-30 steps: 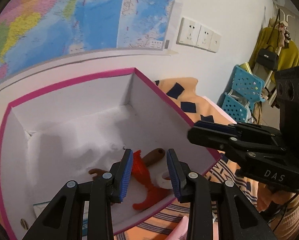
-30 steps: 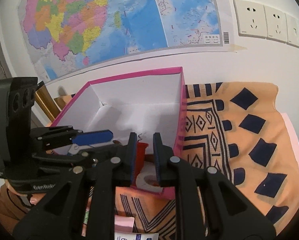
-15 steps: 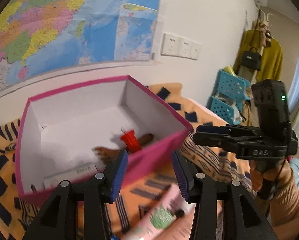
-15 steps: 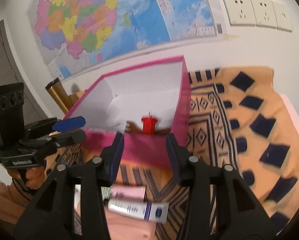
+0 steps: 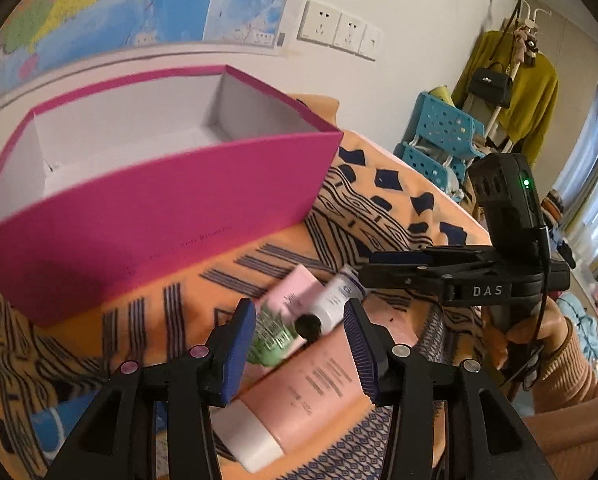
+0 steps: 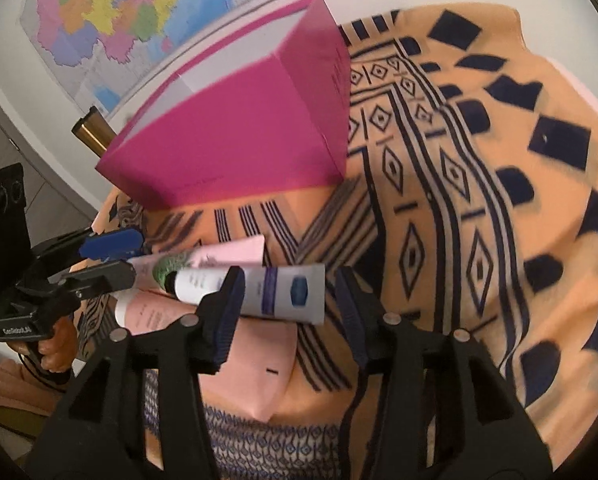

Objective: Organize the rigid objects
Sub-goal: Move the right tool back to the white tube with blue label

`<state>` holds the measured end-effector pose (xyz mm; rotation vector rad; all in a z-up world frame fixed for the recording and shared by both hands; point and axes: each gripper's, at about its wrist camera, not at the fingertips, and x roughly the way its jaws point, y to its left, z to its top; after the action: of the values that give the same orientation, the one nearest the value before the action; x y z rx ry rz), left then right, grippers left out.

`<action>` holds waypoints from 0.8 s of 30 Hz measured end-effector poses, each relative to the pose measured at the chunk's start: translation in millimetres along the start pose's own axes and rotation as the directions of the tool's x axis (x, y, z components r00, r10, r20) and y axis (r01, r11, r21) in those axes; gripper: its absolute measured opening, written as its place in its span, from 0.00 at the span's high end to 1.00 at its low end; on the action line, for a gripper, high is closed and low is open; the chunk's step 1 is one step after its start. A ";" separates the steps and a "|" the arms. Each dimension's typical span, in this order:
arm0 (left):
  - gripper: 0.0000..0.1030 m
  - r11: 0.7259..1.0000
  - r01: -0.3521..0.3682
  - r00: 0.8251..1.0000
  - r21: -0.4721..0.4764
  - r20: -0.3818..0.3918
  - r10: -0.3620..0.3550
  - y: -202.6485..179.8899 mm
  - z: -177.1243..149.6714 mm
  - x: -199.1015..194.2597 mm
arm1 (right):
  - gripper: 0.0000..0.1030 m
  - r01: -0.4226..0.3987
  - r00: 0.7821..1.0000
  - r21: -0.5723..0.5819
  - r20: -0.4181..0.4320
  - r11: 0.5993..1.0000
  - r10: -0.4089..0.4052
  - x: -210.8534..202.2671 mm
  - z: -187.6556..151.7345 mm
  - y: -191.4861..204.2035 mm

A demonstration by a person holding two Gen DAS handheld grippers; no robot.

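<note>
Blurred white tube [image 6: 255, 290], apparently purple-banded

Pink box [image 5: 159, 216] blocks far side; tubes [image 5: 311, 312] crowd near cloth [image 6: 479, 184]; right seemingly free.

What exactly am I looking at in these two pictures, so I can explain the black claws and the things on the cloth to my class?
There is no robot here. A person holds a black two-finger gripper in each hand, and each gripper carries a wide-angle camera looking along its own fingers.

In the left camera's picture, the left gripper fills the bottom and the right one sticks in from the side. The other picture looks along the right gripper.

An orange patterned cloth carries an open pink box. In front of it lie three tubes: a white tube, a pale pink tube with a green design and a big salmon tube.

Nothing is held. The left gripper's jaws are open; the right's are opening, with the white tube partly between them.
</note>
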<state>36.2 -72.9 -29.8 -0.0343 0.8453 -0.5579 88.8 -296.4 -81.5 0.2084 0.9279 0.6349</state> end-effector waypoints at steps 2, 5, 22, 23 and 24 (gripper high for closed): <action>0.55 1.000 -0.003 1.000 -0.003 -0.005 0.003 -1.4 -4.0 1.5 | 0.51 -0.006 1.000 0.008 -0.002 1.000 0.006 0.8 -1.8 -1.4; 0.56 1.000 0.005 1.000 -0.013 -0.022 -0.005 -2.9 -9.6 5.5 | 0.51 -0.015 1.000 0.008 -0.005 1.000 0.015 1.9 -4.7 -0.8; 0.67 0.999 0.033 0.998 -0.025 -0.047 -0.034 -7.4 -13.0 19.2 | 0.49 -0.040 0.999 0.005 0.002 0.999 0.040 6.2 -7.0 5.2; 0.67 0.999 0.035 0.998 -0.026 -0.048 -0.036 -7.8 -12.9 20.0 | 0.49 -0.043 0.999 0.005 0.002 0.999 0.043 6.3 -7.3 5.6; 0.67 0.999 0.037 0.998 -0.027 -0.050 -0.038 -8.0 -12.8 20.8 | 0.49 -0.050 0.999 0.006 0.003 0.999 0.050 6.5 -7.6 6.0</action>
<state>34.4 -87.4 -51.0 -0.0603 0.9022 -0.5849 83.0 -288.6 -87.9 0.2386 0.9243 0.6780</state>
